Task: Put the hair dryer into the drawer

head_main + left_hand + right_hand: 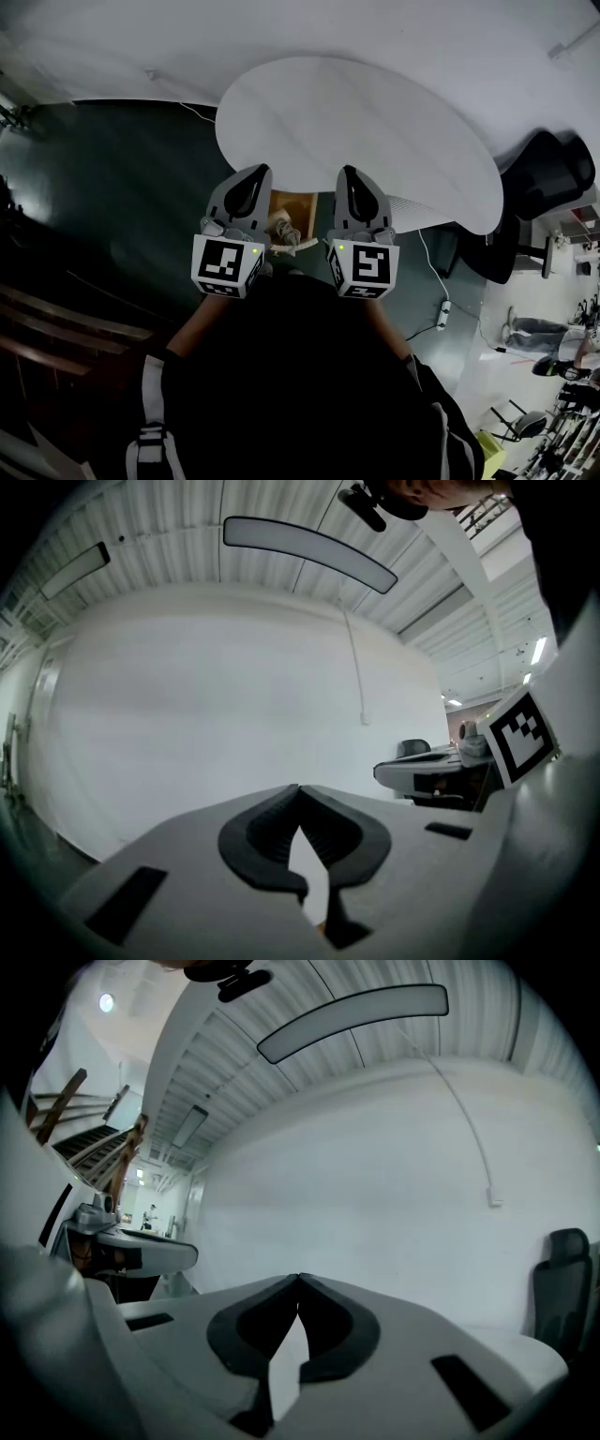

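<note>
I hold both grippers up, level and side by side, in front of my chest. In the head view my left gripper point(257, 171) and my right gripper point(349, 172) point at the near edge of the white oval table point(375, 122). The jaws of the left gripper point(298, 787) meet at their tips with nothing between them. So do those of the right gripper point(298, 1278). Both gripper views face a bare white wall. Below and between the grippers shows a brown wooden opening point(293, 203), perhaps the drawer. A pale object point(283, 233) lies by it, too hidden to identify. No hair dryer is plainly visible.
A black office chair point(548, 173) stands at the right beyond the table. A white power strip with its cable point(442, 314) lies on the dark green floor at the right. Dark wooden boards point(56, 328) run along the lower left.
</note>
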